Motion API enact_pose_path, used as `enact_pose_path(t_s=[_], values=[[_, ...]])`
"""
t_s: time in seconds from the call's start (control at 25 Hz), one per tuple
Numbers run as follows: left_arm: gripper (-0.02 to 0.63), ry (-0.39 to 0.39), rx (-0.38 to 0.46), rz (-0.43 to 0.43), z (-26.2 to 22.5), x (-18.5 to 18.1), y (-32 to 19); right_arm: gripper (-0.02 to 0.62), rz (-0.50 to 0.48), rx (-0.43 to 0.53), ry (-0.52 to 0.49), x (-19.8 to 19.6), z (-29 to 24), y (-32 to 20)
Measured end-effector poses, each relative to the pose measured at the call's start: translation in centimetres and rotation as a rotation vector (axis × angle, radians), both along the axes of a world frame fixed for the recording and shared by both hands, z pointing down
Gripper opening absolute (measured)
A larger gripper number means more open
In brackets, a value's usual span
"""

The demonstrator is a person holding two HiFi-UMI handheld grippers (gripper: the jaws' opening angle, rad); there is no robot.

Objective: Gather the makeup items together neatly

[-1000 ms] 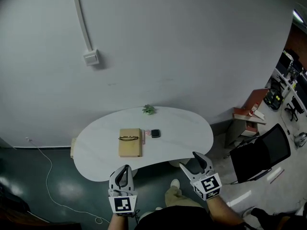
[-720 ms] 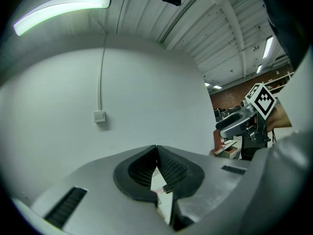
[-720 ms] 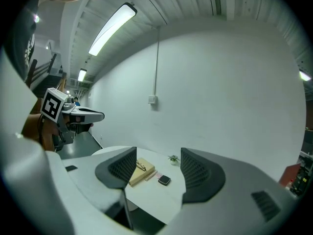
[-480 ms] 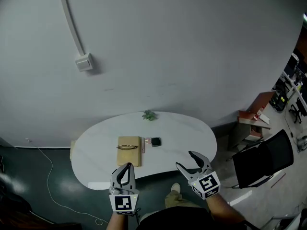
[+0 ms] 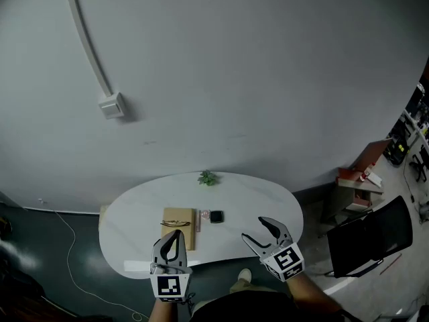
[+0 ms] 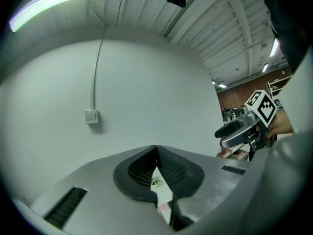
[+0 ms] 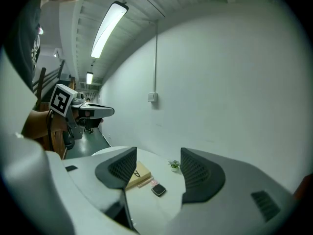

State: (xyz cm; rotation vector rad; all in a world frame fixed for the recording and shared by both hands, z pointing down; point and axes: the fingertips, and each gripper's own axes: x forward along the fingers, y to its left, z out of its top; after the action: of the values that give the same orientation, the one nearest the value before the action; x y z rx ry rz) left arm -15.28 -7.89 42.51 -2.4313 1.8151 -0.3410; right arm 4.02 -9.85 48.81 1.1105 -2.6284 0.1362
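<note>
On the white rounded table (image 5: 261, 200) lie a small black compact (image 5: 216, 217), a pink round item (image 5: 206, 214) and a slim pinkish stick (image 5: 199, 221) beside a tan book. The right gripper view shows the compact (image 7: 158, 190) and the pink item (image 7: 153, 183) between its jaws, far off. My left gripper (image 5: 171, 240) hovers over the table's near edge with its jaws shut and empty. My right gripper (image 5: 263, 227) hangs at the near right edge, jaws open with nothing between them.
A tan book (image 5: 177, 224) with glasses (image 5: 176, 222) on it lies left of the makeup. A small green plant (image 5: 208, 178) stands at the table's far edge by the white wall. A black chair (image 5: 369, 237) and a low shelf (image 5: 355, 186) stand to the right.
The head view has tilted, so the table sits lower in frame. Both grippers have come forward over the table's near edge; their jaws have not changed.
</note>
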Motion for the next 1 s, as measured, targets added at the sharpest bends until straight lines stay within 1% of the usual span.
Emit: enact_pose_path(t_s=[0.24, 0.36, 0.52, 0.6, 0.72, 0.84, 1.0], values=[[0.023, -0.023, 0.009, -0.027, -0.5, 1.9, -4.3, 0.290, -0.058, -0.034, 0.006, 1.5, 1.8, -4.2], [0.023, 0.007, 0.014, -0.047, -0.1, 2.7, -6.0, 0.290, -0.095, -0.058, 0.024, 1.9, 3.5, -6.0], [0.023, 0.015, 0.017, -0.066, 0.3, 3.5, -7.4, 0.290, -0.125, -0.099, 0.045, 2.4, 6.4, -8.4], [0.023, 0.007, 0.004, -0.080, 0.7, 3.0, -7.8, 0.290, -0.147, -0.123, 0.047, 1.9, 7.8, -9.2], [0.023, -0.027, -0.032, -0.102, 1.7, 1.9, -8.6, 0.290, -0.200, -0.150, 0.052, 0.4, 9.7, -10.2], [0.023, -0.005, -0.028, -0.118, 1.9, 1.1, -9.2, 0.290, -0.256, -0.179, 0.075, -1.6, 11.9, -10.9], [0.023, 0.000, -0.041, -0.137, 2.2, -0.8, -10.0, 0.290, -0.306, -0.222, 0.091, -4.3, 14.4, -11.5]])
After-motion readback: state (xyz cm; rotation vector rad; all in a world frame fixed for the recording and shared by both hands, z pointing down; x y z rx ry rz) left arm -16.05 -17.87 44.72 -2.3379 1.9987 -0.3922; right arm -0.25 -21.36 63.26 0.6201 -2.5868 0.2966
